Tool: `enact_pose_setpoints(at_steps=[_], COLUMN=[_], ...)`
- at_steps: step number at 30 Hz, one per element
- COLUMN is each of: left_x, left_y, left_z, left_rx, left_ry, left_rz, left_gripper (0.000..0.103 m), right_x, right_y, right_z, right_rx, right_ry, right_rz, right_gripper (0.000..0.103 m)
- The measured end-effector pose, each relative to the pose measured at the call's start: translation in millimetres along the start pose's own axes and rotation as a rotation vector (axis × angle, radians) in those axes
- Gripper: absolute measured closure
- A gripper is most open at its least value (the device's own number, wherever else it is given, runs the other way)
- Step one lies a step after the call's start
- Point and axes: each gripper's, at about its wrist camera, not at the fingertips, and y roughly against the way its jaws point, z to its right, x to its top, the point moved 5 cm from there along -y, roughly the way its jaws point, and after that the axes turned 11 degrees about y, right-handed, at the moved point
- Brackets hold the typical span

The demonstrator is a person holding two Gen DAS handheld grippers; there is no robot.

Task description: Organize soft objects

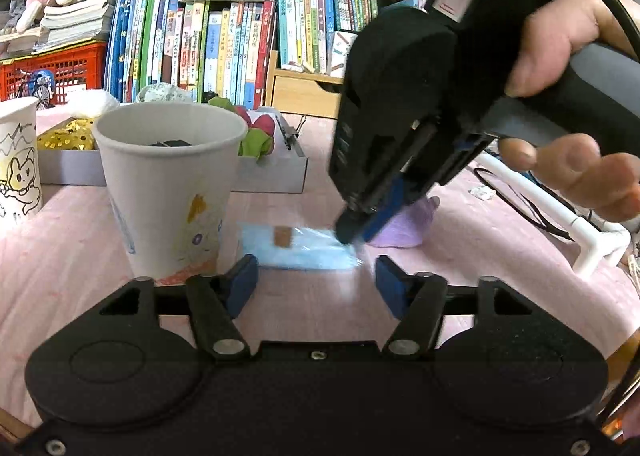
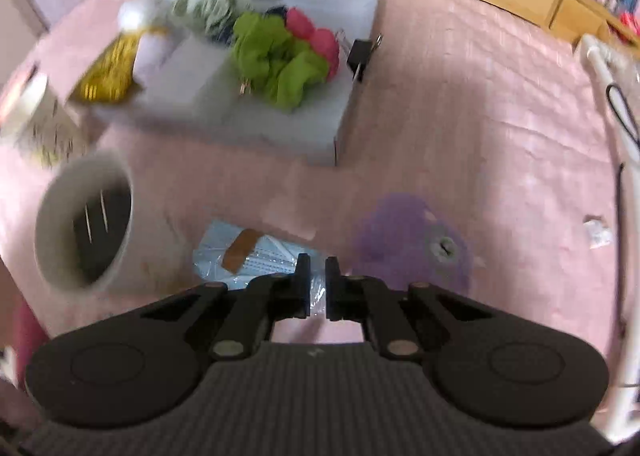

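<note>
The right gripper (image 2: 318, 262) points steeply down at a blue packet (image 2: 256, 256) that lies flat on the pink cloth of the desk (image 2: 460, 128). Its jaws are pressed together on the packet's right end, with the clear wrapper pinched between them. From the left wrist view, the same gripper (image 1: 354, 230) meets the packet (image 1: 298, 250) at that end, and a hand (image 1: 568, 96) grips its handle.

The left gripper (image 1: 316, 280) sits low just in front of the packet with its jaws spread and nothing between them.

A paper cup (image 1: 168, 188) stands just left of the packet, with dark things inside. A second cup (image 1: 18, 156) stands farther left, at the picture's edge. A purple soft thing (image 2: 412, 244) lies just right of the packet, touching the cloth.

Behind them, toward the desk's far edge, a grey box (image 2: 340, 124) holds green cloth (image 2: 276, 60), pink cloth (image 2: 316, 36) and a gold sequinned piece (image 2: 108, 68). A black binder clip (image 2: 360, 56) sits on the box's right wall. Books (image 1: 224, 48) stand in a row beyond the desk.
</note>
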Motion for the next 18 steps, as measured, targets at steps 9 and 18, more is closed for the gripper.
enact_pose_setpoints(at_steps=[9, 18], left_x=[-2.3, -4.0], left_y=[4.7, -9.7], left_z=[4.3, 10.8], left_rx=[0.002, 0.105], left_ry=[-0.037, -0.009], left_rz=[0.025, -0.007], left_gripper=[0.017, 0.011], right_x=[-22.1, -28.5], right_y=[29.8, 38.3], right_z=[4.3, 48.3], right_rx=[0.003, -0.159], right_ry=[0.014, -0.167], right_rz=[0.017, 0.195], right_gripper=[0.059, 0.026])
